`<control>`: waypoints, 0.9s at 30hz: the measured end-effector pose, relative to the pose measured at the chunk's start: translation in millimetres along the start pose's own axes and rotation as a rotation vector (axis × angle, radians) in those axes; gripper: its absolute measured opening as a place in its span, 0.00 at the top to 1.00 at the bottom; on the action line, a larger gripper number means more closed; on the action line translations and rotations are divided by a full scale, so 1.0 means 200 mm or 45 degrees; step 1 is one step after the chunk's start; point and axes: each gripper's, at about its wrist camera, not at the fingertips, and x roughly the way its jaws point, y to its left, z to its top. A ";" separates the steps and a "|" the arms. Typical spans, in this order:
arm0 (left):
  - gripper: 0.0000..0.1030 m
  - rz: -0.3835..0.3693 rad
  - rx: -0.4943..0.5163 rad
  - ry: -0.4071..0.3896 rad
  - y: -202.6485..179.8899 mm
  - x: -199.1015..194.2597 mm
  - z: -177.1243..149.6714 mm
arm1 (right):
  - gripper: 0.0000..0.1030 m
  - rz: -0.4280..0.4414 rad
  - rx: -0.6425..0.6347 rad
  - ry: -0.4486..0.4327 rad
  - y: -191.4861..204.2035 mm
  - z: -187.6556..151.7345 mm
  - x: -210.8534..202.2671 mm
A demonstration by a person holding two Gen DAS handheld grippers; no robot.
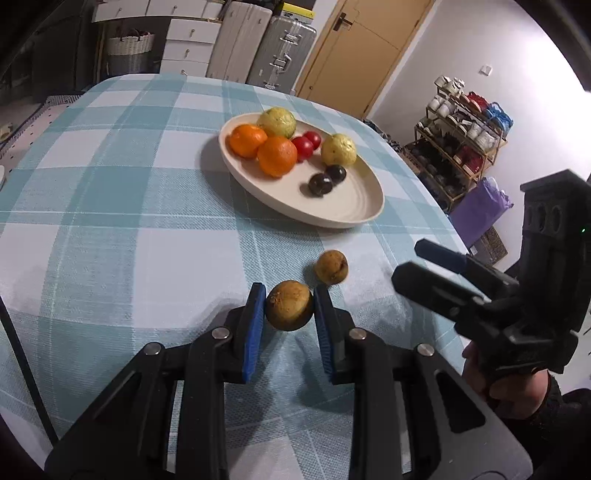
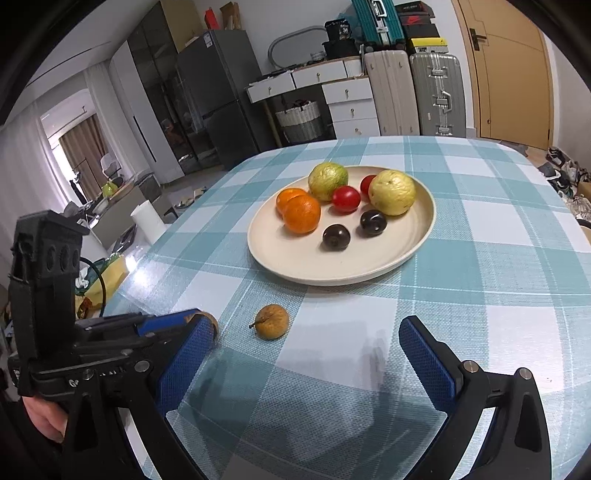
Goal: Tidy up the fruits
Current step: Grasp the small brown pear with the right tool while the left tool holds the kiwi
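While the checked tablecloth [image 2: 480, 314] carries a cream plate [image 2: 295, 266] of oranges, guavas, tomatoes and plums, the right gripper [image 2: 306, 354] hangs spread wide, empty — the left gripper [image 1: 290, 328] pinches one brown longan [image 1: 289, 309], a second longan [image 2: 272, 321] lying loose just beside it.

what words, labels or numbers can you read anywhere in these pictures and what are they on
None can be read with confidence.
Black box on the cabinet top: a white label with digits, too blurred to read.
Yellow and black box above the suitcases: printing too small to read.
Fridge: small sticker near its top, unreadable.
Left tongs, the brown fruit they grip, the plate and tablecloth: no text.
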 end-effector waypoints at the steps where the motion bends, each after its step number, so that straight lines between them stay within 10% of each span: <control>1: 0.77 -0.004 -0.007 -0.005 0.01 -0.01 0.01 | 0.00 0.002 -0.004 0.009 0.01 0.00 0.01; 16: 0.77 -0.013 -0.085 -0.075 0.19 -0.17 0.06 | 0.03 0.004 -0.044 0.149 0.13 0.03 0.21; 27: 0.77 0.005 -0.121 -0.068 0.25 -0.16 0.06 | 0.49 -0.082 -0.123 0.201 0.21 0.03 0.28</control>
